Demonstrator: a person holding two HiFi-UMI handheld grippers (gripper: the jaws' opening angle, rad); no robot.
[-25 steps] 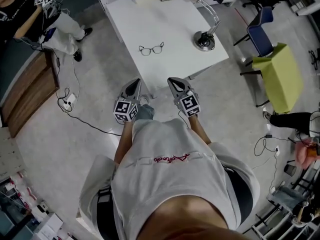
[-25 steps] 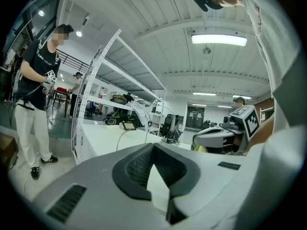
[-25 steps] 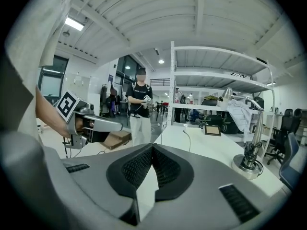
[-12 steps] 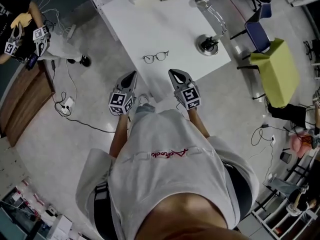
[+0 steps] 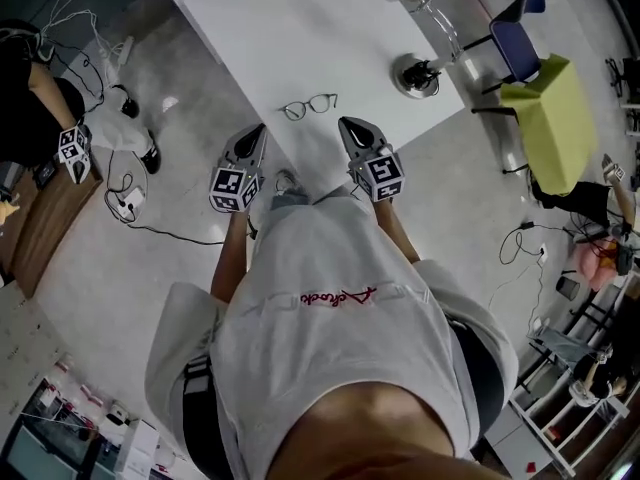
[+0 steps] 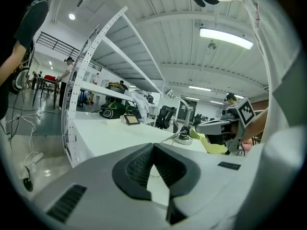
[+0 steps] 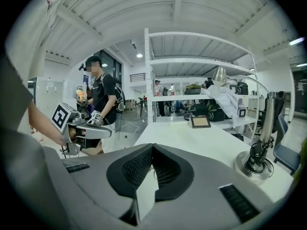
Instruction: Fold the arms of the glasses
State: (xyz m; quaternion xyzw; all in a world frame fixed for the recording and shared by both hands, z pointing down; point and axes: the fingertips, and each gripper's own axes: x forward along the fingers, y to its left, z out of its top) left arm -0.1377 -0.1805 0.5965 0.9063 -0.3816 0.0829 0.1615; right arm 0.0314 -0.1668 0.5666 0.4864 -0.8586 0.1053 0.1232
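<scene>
The glasses (image 5: pixel 309 106) are too small to show their arms' position

One pair of glasses (image 5: pixel 308 106), one desk lamp (image 5: pixel 417 74), one table (image 5: pixel 300 38), two grippers (image 5: pixel 252 138) (image 5: pixel 350 128).

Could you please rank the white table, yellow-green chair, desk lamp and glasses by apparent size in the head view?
1. white table
2. yellow-green chair
3. silver desk lamp
4. thin dark-framed glasses; their span nears the lamp's, so those two are unsure.
</scene>
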